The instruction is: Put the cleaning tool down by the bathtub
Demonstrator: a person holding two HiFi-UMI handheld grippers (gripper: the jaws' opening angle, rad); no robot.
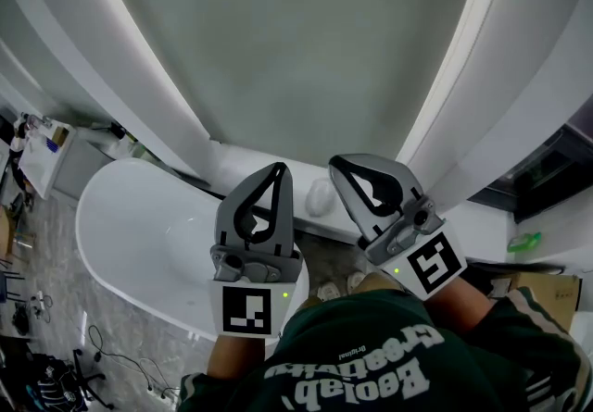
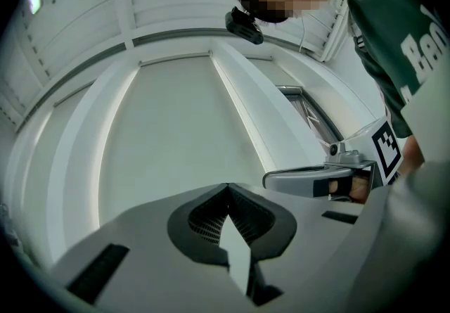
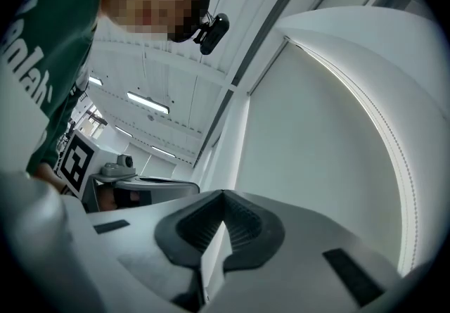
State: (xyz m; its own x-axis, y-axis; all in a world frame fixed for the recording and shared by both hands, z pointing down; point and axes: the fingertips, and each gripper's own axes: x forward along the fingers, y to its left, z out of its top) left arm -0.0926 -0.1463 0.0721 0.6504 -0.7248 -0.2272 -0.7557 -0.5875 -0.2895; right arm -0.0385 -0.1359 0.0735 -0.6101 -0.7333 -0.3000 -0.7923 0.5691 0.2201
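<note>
Left gripper (image 1: 279, 168): grey jaws pressed together, nothing between them, held up over the tub.
Right gripper (image 1: 336, 163): also closed and empty, just beside the left.
Cleaning tool: in neither grip; probably the small white rounded object (image 1: 320, 198) on the ledge beside the white oval bathtub (image 1: 120, 225).
Risk: could slide off the narrow ledge if nudged by a lowering gripper.
Doubt: identity unsure, small and half screened.

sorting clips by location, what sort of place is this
Likely a mock bathroom set up in a big hall, not a home: a white bathtub stands before a lit panel wall, and strip lights run along a high industrial ceiling.
</note>
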